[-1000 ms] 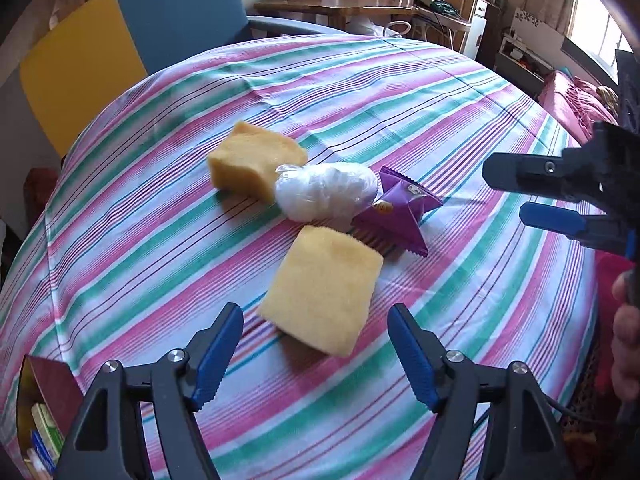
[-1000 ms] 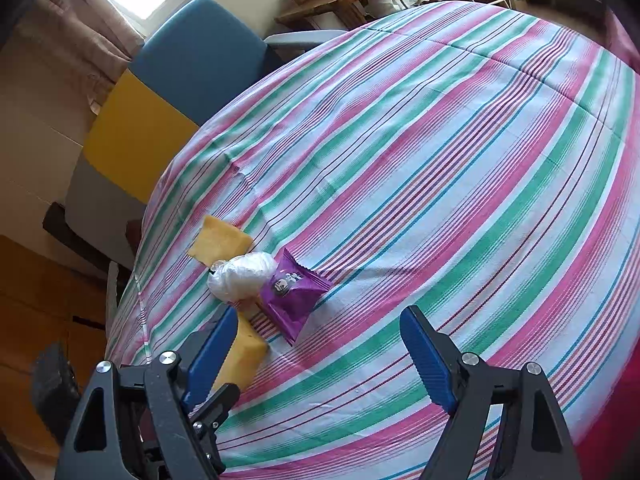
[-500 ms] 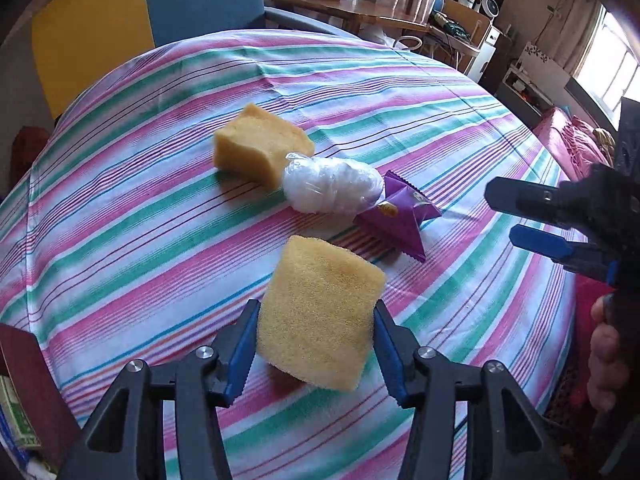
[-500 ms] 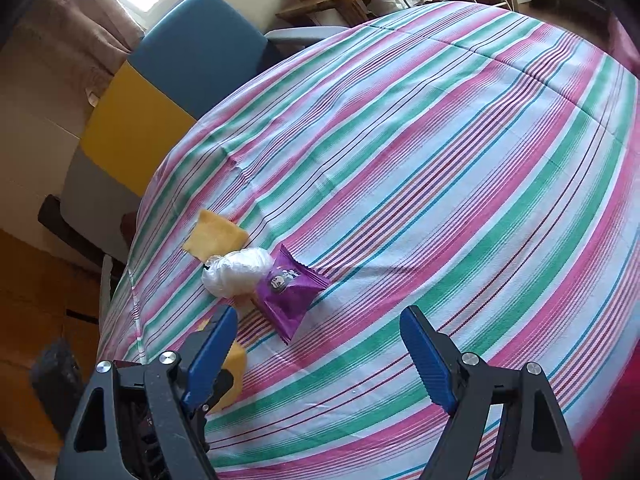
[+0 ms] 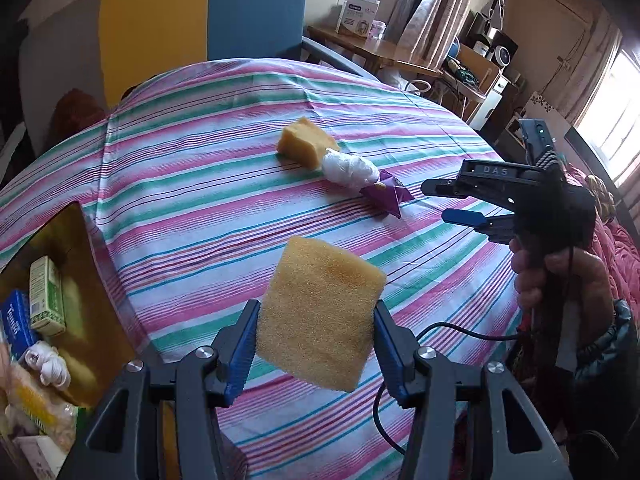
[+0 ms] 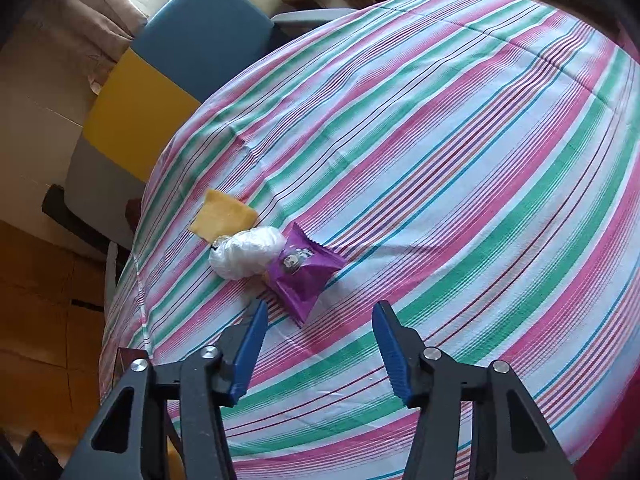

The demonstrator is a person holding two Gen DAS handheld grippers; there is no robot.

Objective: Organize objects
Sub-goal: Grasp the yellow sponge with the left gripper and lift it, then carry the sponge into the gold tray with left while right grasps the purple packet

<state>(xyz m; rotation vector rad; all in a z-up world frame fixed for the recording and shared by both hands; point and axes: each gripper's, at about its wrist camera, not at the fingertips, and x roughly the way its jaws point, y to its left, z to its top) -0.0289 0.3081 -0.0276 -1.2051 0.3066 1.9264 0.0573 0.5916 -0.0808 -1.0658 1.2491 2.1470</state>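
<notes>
My left gripper [image 5: 316, 320] is shut on a flat yellow sponge [image 5: 324, 280] and holds it in the air above the striped tablecloth [image 5: 200, 200]. Farther back a second yellow sponge [image 5: 304, 142], a white plastic bundle [image 5: 350, 168] and a purple snack packet [image 5: 386, 196] lie touching in a row. In the right wrist view the packet [image 6: 302, 270] lies just ahead of my right gripper [image 6: 320, 312]. Its jaws are closing with nothing between them. The bundle [image 6: 248, 252] and sponge [image 6: 222, 214] lie beyond it to the left.
An open cardboard box [image 5: 92, 280] stands at the table's left edge, holding a green carton [image 5: 46, 296], a blue pack and other small items. A blue and yellow chair [image 5: 224, 12] stands behind the table. A hand [image 5: 560, 276] holds the right gripper's handle.
The left jaws shut on the near sponge, lifted it off the cloth and swung left, bringing the box into view. The right jaws have narrowed; that gripper stayed in place.
</notes>
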